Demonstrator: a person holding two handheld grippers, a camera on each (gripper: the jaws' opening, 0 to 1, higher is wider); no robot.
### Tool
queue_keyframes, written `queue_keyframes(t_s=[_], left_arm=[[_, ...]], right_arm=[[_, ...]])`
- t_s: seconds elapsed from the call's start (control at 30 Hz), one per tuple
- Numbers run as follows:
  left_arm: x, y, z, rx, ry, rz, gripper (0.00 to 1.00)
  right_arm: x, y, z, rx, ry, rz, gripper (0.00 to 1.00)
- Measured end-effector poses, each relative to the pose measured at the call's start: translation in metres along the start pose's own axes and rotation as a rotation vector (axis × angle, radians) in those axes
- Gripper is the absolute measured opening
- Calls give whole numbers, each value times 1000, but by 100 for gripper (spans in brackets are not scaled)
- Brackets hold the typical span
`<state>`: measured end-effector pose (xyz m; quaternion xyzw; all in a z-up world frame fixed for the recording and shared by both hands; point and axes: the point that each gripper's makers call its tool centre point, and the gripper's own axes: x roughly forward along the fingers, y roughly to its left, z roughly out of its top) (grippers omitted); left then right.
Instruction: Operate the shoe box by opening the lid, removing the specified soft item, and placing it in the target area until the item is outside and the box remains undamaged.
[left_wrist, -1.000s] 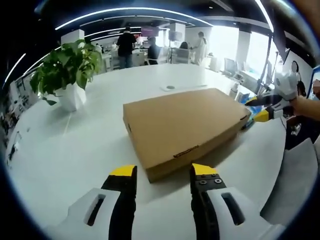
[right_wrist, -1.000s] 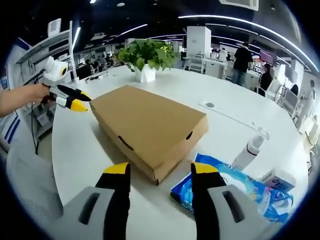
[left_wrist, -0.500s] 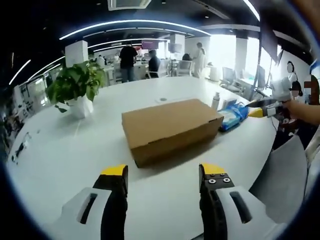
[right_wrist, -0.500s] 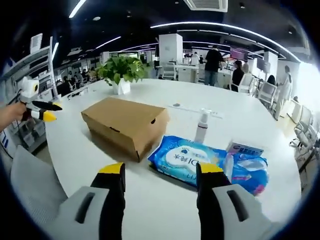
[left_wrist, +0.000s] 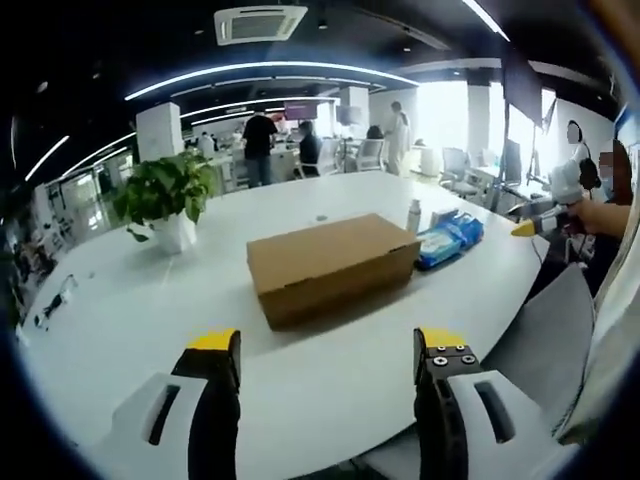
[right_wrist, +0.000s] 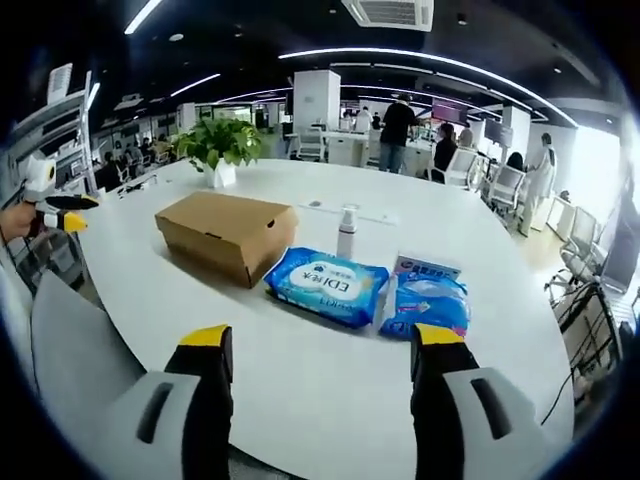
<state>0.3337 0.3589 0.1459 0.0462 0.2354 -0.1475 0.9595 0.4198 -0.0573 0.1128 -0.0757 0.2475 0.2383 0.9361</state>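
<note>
The closed shoe box (left_wrist: 330, 265) is shown mid-table (left_wrist: 150, 300), long axis crosswise, well ahead of the wide-open, empty left gripper (left_wrist: 327, 345) and right gripper (right_wrist: 324, 338).

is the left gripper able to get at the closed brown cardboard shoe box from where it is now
Probably yes. The left gripper is open and faces the brown cardboard shoe box across bare white table, nothing between them. It is held back from the box, so it would have to move forward first.
</note>
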Motion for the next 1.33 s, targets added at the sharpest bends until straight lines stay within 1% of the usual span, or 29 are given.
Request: queue_keyframes(t_s=[0.1, 0.17, 0.23, 0.33, 0.43, 0.57, 0.63, 0.7, 0.77, 0.87, 1.0, 1.13, 1.33], left_arm=[[-6, -4, 7, -8, -42, -1, 78], [-7, -4, 8, -23, -45, 4, 79], [-9, -4, 6, -41, -41, 8, 82], [-11, -6, 3, -41, -36, 8, 84], [-13, -9, 0, -55, -21, 4, 88], [-13, -14, -7, -50, -8, 7, 93], [-14, -13, -10, -62, 2, 11, 96], [-15, -14, -11, -78, 1, 11, 98], [-16, -15, -12, -79, -2, 9, 100], [-16, -21, -13, -64, 6, -8, 100], [-16, -26, -15, -56, 14, -15, 100], [-15, -27, -14, -65, 1, -14, 100], [-17, -24, -16, -77, -3, 3, 100]], right_arm=[[-14, -5, 0, -9, -4, -16, 73], [-21, -8, 1, 1, -11, -22, 75], [-26, -8, 0, 12, -17, -20, 77], [-31, -3, -3, 11, -18, -15, 79], [-36, 0, -6, 2, -7, -14, 81], [-42, -2, -8, 18, -24, -24, 87], [-45, 0, -11, 31, -18, -22, 91], [-48, 0, -12, 21, -19, -26, 93], [-49, 2, -11, 16, -29, -17, 94], [-49, 7, -13, -3, -22, 2, 96], [-49, 9, -13, -29, -13, 13, 96], [-50, 8, -14, -35, -9, 12, 96], [-48, 10, -17, -31, 5, 24, 96]])
